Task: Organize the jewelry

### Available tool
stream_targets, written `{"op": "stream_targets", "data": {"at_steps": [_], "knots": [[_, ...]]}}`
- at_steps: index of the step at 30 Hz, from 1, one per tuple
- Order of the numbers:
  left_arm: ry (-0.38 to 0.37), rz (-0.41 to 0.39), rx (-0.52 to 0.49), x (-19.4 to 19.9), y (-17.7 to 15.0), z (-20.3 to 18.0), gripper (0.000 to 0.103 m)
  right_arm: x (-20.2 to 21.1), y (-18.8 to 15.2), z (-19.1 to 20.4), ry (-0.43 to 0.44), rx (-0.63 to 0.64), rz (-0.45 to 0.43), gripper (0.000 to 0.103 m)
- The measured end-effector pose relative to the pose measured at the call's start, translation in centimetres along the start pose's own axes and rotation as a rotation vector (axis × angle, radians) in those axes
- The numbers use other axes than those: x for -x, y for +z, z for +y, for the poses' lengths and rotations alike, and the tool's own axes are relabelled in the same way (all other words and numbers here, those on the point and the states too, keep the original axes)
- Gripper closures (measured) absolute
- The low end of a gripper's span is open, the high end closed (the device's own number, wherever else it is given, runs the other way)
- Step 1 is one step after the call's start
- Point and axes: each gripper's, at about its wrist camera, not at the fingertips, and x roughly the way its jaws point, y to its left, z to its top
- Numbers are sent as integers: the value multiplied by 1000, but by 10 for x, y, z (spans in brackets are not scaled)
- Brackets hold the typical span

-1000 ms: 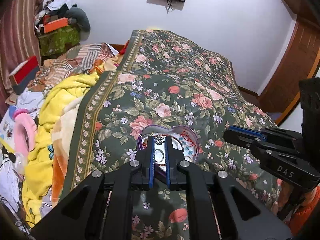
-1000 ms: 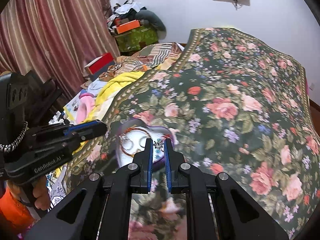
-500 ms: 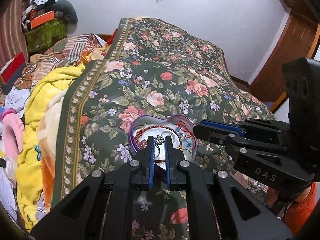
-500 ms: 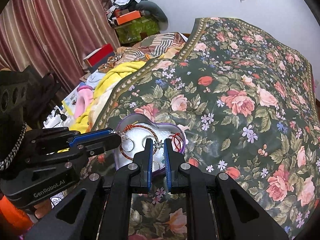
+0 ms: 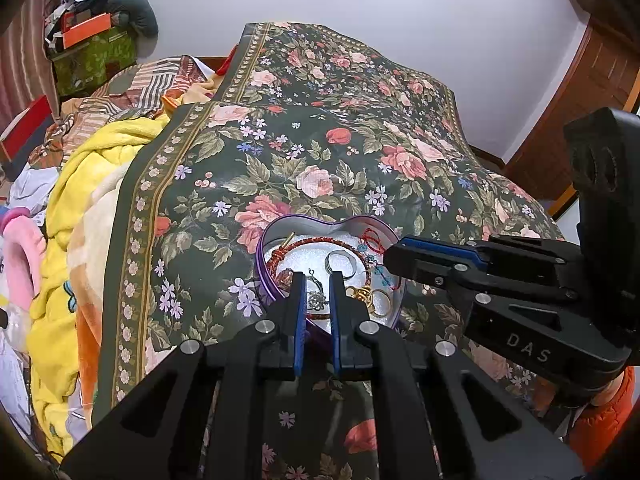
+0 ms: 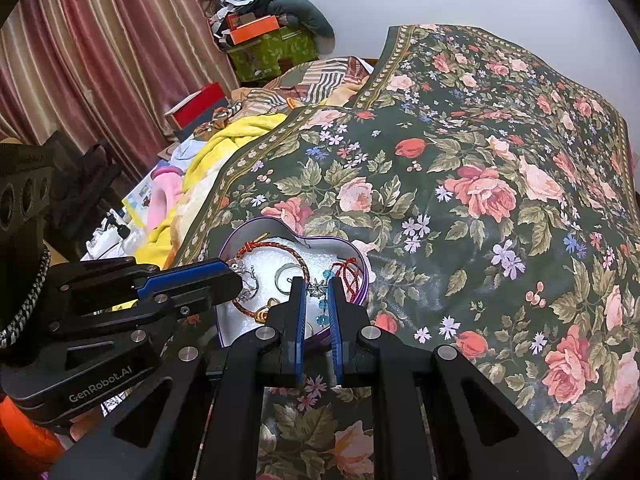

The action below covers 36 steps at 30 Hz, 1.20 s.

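Two tongs meet over heart-shaped tin (image 5: 276, 232) on bed, near its front edge. Left tongs (image 5: 316, 300) narrowly parted around silver pendant (image 5: 317, 301), contact unclear. Right tongs (image 6: 318, 290) likewise straddle star charm (image 6: 317, 287); probably sorting pieces. Braided bracelet (image 5: 320, 242), rings inside. Floral bedspread (image 6: 480, 160); yellow blanket (image 5: 92, 168), curtain (image 6: 100, 60) leftward.

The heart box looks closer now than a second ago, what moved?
Both grippers came down and in toward the heart-shaped box on the flowered bedspread. The left gripper now hangs over its near edge, and the right gripper has reached in over the jewelry from the other side. Neither took hold of anything. The box, the red braided bracelet and the rings stayed put.
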Motion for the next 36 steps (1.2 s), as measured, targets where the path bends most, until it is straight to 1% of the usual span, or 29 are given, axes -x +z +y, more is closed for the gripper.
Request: {"op": "stream_targets", "data": {"at_steps": [4, 8, 9, 11, 13, 18, 21, 26, 30, 32, 34, 35, 36], "knots": [[4, 0, 2, 2, 0, -1, 95, 0, 0, 2, 7, 0, 12, 93], [10, -4, 5, 7, -1, -1, 95, 5, 0, 0, 18, -22, 8, 83], [13, -6, 6, 9, -1, -1, 92, 8, 0, 0, 14, -23, 0, 81], [17, -13, 9, 13, -2, 0, 89, 14, 0, 0, 8, -23, -12, 81], [21, -28, 16, 21, -1, 0, 84, 23, 1, 0, 4, -25, -34, 81], [39, -84, 20, 45, 3, -1, 83, 58, 6, 5, -22, -23, -123, 81], [63, -145, 1, 68, 7, -7, 83, 82, 9, 12, -44, -11, -189, 81], [109, -278, -47, 114, 9, -24, 83, 121, 9, 31, -55, 9, -308, 81], [149, -413, -96, 154, 4, -43, 76, 150, 3, 47, -70, 30, -407, 81], [164, -461, -112, 168, 1, -49, 72, 161, 0, 53, -77, 36, -450, 80], [177, -523, -123, 186, -5, -54, 65, 172, -4, 59, -85, 38, -490, 72], [180, -546, -123, 192, -7, -55, 62, 176, -5, 60, -92, 38, -507, 61], [182, -563, -120, 198, -9, -56, 56, 180, -8, 64, -107, 37, -533, 51]]}}
